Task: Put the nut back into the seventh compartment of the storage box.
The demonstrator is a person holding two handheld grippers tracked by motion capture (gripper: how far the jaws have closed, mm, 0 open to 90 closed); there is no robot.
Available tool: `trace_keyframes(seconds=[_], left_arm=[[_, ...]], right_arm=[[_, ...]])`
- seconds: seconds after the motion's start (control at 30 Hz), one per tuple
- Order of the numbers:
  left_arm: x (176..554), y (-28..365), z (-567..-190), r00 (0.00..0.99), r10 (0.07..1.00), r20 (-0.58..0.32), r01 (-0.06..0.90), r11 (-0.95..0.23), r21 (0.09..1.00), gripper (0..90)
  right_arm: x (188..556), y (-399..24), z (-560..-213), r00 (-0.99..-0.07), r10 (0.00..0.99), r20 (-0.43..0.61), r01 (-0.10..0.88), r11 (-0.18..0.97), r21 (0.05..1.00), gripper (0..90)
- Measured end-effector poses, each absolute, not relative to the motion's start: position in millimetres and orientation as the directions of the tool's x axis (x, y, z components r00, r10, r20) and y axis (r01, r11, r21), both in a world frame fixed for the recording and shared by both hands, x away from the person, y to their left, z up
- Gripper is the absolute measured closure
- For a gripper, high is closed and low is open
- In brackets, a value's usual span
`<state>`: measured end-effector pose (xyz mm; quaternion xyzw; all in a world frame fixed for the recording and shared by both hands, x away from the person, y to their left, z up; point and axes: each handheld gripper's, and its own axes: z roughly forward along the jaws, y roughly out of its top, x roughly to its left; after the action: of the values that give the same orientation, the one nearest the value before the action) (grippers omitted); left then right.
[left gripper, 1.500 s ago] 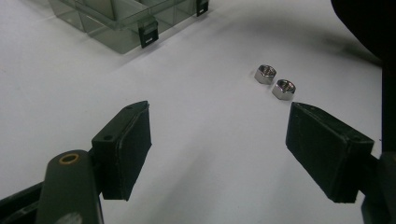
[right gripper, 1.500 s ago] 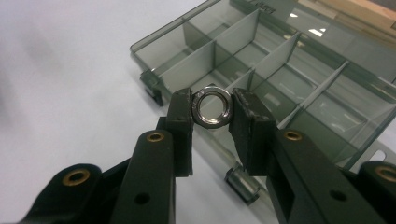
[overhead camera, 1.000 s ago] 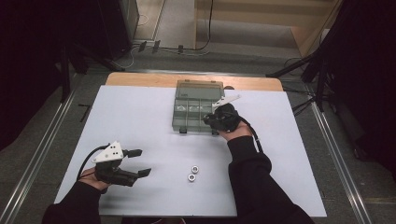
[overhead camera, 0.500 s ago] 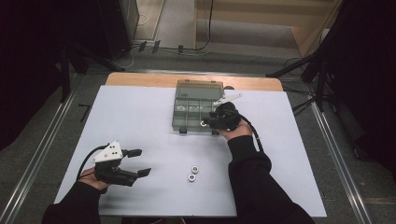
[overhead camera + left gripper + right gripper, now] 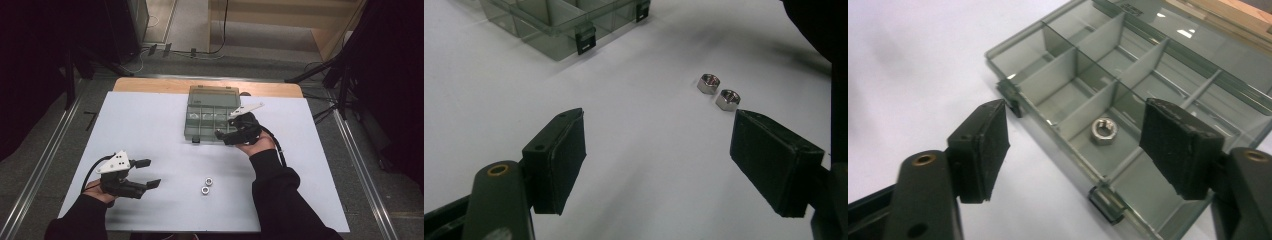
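The right gripper (image 5: 226, 134) is hovering at the near edge of the organizer box (image 5: 210, 100); its jaws have just been opening and are standing wide with nothing between them; in the right gripper view a nut (image 5: 1104, 130) is lying flat in a near-row compartment, right under the gap, so the drop looks done. The left gripper (image 5: 148, 173) is sitting low over the table (image 5: 150, 125) at the near left, jaws wide and empty; two loose nuts (image 5: 719, 91) are lying side by side on the white surface ahead of its right jaw, nearly touching each other.

Risks from here, as I'm judging them: the right jaws are hanging close over the thin dividers and the front latches (image 5: 1106, 202); pulling back low could be catching a wall or latch and dragging the light box, maybe bouncing the nut into the next compartment; lifting first looks safer. The open lid (image 5: 212, 91) is lying back behind the box; a knock could be swinging it.

For the remaining pair: they are sitting so close that closing on one is likely nudging the other away; nuts are small, hard, low; pads may be skidding off the flats and flicking it across the table; gripping both at once is also possible and then one slips mid-carry.
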<state>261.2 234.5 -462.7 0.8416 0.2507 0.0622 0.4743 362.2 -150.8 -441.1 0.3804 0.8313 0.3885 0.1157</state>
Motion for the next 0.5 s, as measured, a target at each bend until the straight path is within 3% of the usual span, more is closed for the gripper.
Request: trace_keyframes(seconds=[0.27,0.5], left_arm=[[261,234,-463,0.869,0.478,-0.129,0.36,-0.432,0.827,22.7],[261,234,-463,0.869,0.477,-0.129,0.359,-0.43,0.828,22.7]], right_arm=[[346,-147,-439,-0.716,0.684,0.139,0.533,0.407,0.742,18.3],[335,-142,-441,-0.739,0.66,0.137,0.517,0.425,0.743,17.6]])
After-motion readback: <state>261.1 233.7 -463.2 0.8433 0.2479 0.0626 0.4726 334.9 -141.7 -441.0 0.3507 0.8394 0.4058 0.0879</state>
